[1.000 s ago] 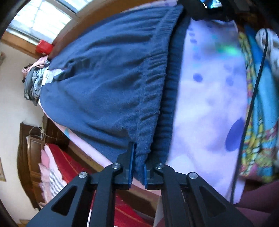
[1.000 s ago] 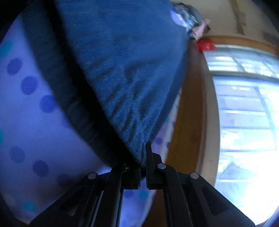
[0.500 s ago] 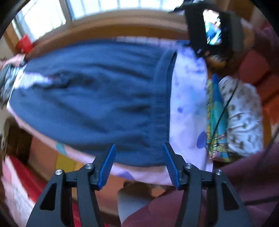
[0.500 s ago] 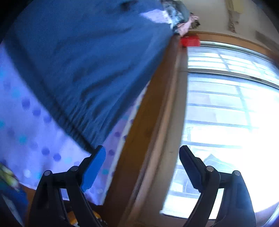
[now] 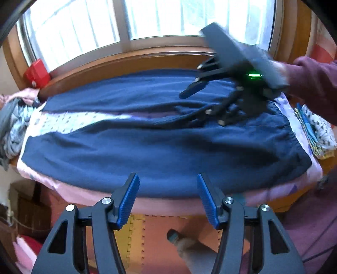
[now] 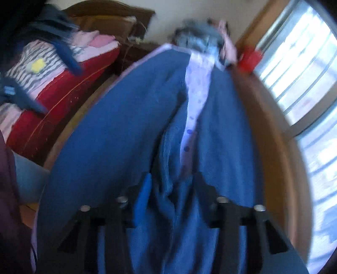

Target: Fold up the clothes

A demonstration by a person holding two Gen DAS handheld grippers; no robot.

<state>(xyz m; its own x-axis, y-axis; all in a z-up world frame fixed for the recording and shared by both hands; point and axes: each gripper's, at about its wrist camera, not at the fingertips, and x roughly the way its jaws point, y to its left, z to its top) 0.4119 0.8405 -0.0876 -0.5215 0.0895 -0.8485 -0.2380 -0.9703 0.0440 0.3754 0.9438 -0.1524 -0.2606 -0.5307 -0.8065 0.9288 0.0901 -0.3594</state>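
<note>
Across the worktop (image 5: 290, 196) navy trousers (image 5: 168, 151) are lying flat; left gripper (image 5: 168, 198) is hovering open, right gripper (image 6: 170, 189) closing over the crotch, seemingly needing a pinch before folding.

Red box (image 5: 36, 73) on the wooden sill, below the bright window (image 5: 160, 19).

Left hand-held gripper (image 5: 168, 198): tilted downward, jaws apart, blue pads facing each other with nothing between them. Right hand-held gripper (image 5: 202, 103): reaching in from the right at the end of a maroon sleeve (image 5: 313, 84), blurred, jaws closing, dark blue cloth bunched in the gap, no pad pressing visibly.
</note>
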